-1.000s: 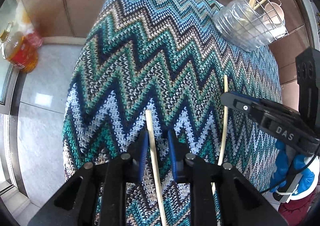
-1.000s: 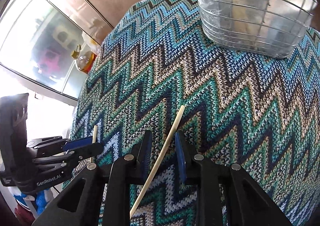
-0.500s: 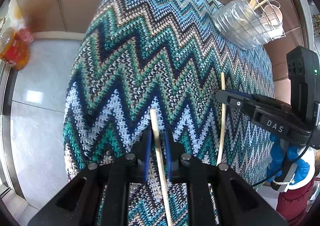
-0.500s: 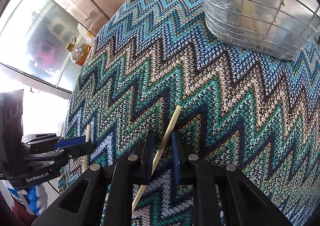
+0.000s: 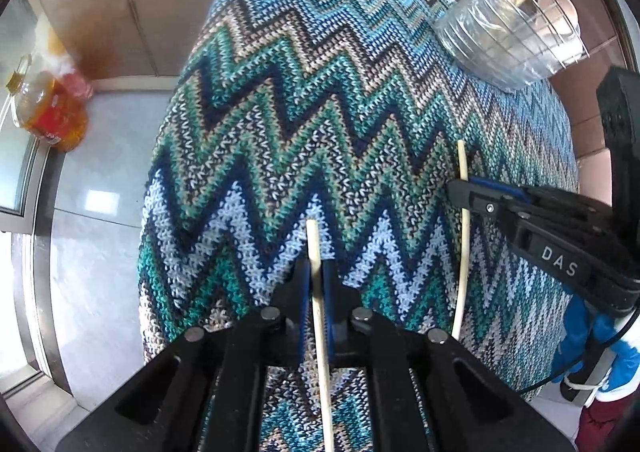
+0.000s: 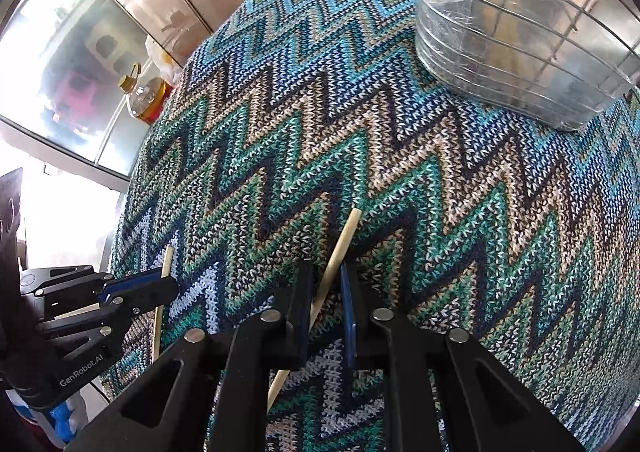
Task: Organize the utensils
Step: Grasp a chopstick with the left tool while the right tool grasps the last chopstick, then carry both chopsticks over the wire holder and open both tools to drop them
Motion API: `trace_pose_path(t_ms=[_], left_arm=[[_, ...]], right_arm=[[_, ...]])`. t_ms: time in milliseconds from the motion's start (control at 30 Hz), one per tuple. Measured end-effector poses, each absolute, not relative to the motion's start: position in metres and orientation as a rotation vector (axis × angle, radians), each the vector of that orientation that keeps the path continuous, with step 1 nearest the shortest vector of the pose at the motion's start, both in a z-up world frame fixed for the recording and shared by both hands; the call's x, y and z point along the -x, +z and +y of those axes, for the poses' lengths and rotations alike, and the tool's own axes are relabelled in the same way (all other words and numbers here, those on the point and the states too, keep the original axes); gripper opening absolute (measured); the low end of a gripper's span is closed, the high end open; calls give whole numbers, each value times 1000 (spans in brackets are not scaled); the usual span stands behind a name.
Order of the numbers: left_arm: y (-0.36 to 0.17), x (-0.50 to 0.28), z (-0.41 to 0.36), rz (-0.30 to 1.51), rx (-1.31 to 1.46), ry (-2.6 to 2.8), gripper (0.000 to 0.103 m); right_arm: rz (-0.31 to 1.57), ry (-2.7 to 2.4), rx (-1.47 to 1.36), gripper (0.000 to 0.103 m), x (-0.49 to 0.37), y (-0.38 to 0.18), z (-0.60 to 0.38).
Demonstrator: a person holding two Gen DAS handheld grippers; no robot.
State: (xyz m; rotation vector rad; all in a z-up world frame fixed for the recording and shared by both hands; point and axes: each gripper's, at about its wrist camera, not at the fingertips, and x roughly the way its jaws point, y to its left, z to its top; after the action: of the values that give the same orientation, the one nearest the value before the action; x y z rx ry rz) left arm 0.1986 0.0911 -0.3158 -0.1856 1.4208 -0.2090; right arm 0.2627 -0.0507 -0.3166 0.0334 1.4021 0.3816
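Observation:
Two pale wooden chopsticks lie on a zigzag-knit cloth (image 5: pixel 320 91). In the left wrist view my left gripper (image 5: pixel 316 272) points down at the cloth, shut on the left chopstick (image 5: pixel 314 240), whose tip sticks out past the blue pads. The right wrist view shows my right gripper (image 6: pixel 326 272) with its jaws closing around the right chopstick (image 6: pixel 348 228), which crosses the gap at a slant; slivers of cloth still show beside it. Each gripper shows in the other's view: the right gripper (image 5: pixel 460 191) and the left gripper (image 6: pixel 166 284). A wire basket (image 6: pixel 500 51) holding upright chopsticks stands at the far right.
The wire basket (image 5: pixel 508 47) is lined with clear plastic and sits near the cloth's far corner. An oil bottle (image 5: pixel 48 107) stands on the tiled floor to the left, by a glass door. A blue-gloved hand (image 5: pixel 576 332) holds the right gripper.
Both pairs of jaws have narrowed around their chopsticks. The left pads now press on theirs. The right gripper has sunk slightly toward the cloth.

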Motion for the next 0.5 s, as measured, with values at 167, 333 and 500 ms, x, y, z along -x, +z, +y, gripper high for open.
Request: trace_pose_path(t_ms=[167, 333, 500], left_arm=[[-314, -195, 98, 1417, 216, -203, 4], [-303, -192, 96, 1398, 206, -206, 4], [-285, -188, 95, 1366, 208, -195, 4]], right_arm=[[1403, 386, -121, 6, -263, -318, -69], [1377, 399, -188, 5, -258, -308, -82], [1322, 426, -221, 5, -244, -286, -94]])
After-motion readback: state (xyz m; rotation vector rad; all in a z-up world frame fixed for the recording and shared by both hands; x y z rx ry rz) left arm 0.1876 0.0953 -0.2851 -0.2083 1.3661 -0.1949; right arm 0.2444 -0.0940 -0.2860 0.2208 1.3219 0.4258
